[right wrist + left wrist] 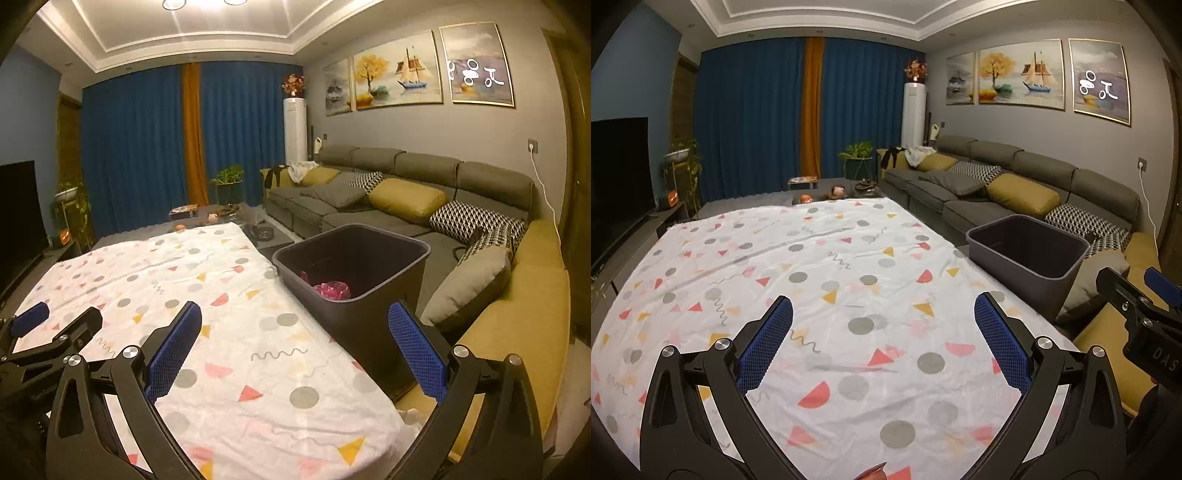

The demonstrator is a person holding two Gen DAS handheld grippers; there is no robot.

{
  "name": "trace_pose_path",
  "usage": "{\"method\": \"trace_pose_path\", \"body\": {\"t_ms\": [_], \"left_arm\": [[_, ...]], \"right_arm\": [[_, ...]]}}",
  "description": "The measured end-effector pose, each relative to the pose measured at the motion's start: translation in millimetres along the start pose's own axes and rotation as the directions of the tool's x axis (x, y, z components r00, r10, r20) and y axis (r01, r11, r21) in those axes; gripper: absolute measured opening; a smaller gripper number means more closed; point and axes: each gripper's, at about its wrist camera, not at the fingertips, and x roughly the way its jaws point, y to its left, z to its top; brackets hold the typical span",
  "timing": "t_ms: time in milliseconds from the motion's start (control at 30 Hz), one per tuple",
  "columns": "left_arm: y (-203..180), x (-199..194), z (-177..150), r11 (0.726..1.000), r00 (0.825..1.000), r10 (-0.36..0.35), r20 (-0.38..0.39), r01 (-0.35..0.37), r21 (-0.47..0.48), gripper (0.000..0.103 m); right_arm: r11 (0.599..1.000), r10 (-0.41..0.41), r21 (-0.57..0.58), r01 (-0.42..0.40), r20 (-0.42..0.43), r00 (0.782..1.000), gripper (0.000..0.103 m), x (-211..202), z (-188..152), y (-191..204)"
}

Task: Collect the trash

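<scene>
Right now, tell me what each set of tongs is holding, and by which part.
Nothing is held. The left tongs and the right tongs both stand wide open over the patterned tablecloth, with nothing between their pads.

1. The dark grey bin (354,280) is a rectangular plastic tub, standing upright and open-topped just beside the right edge of the patterned cloth (229,332).
2. The pink crumpled trash (332,290) lies at the bottom of the bin, toward its near wall; a smaller pink scrap lies just left of it.
</scene>
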Motion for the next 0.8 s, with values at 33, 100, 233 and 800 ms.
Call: {"method": "trace_pose_path", "body": {"t_ms": [33, 100, 233, 800], "left_arm": [[0.8, -2.1, -0.6, 1.000, 1.000, -0.001, 0.002, 0.001, -0.001, 0.097], [3.2, -5.2, -1.3, 1.000, 1.000, -0.001, 0.002, 0.001, -0.002, 0.097], [7.5, -9.0, -1.7, 1.000, 1.000, -0.007, -0.002, 0.007, -0.014, 0.097], [11.9, -12.0, -4.2, 1.000, 1.000, -0.006, -0.006, 0.006, -0.021, 0.097]], "right_arm": [[1.000, 0.002, -0.002, -0.002, 0.002, 1.000, 0.097, -2.6, -0.4, 1.7], [1.000, 0.000, -0.003, 0.000, 0.006, 1.000, 0.097, -7.1, -1.3, 4.3], [1.000, 0.000, -0.005, 0.000, 0.015, 1.000, 0.097, -12.3, -1.7, 7.3], [1.000, 0.001, -0.019, 0.000, 0.037, 0.999, 0.097, -19.7, -3.8, 15.2]]}}
